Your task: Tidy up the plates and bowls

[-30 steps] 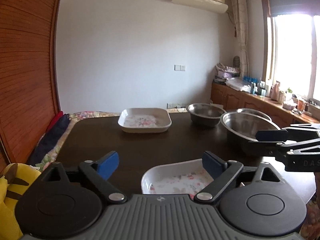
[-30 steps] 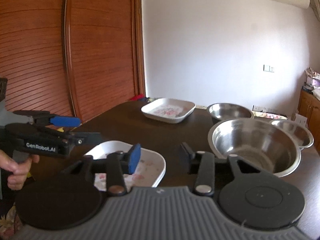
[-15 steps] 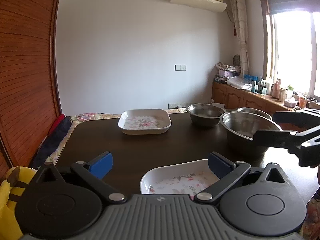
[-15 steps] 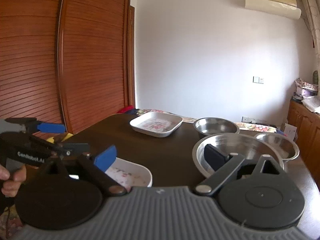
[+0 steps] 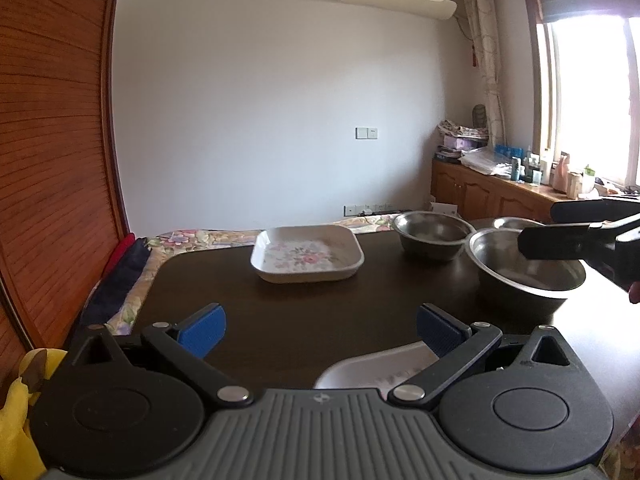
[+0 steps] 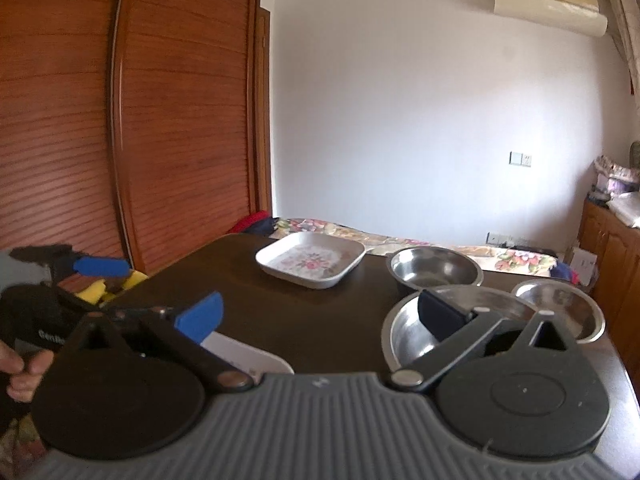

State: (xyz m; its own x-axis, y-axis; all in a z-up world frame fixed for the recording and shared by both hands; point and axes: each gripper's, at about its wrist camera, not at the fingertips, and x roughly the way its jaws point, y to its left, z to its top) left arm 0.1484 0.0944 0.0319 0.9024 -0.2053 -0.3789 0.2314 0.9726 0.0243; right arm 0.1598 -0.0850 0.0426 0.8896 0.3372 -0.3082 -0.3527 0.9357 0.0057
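A white square floral dish sits far on the dark table; it also shows in the right wrist view. A second white dish lies at the near edge, partly hidden under my left gripper, which is open and empty above the table. Three steel bowls stand on the right: a large one, a medium one and a small one. My right gripper is open and empty, its right finger over the large bowl. The near dish peeks out below it.
A wooden slatted wardrobe stands to the left. A floral bed lies beyond the table's far edge. A wooden counter with clutter runs under the window at right. A yellow object sits at lower left.
Both grippers have risen and pulled back, so the near dish sits lower in both views. The right gripper's jaws have opened wide. Dishes and bowls have not moved.
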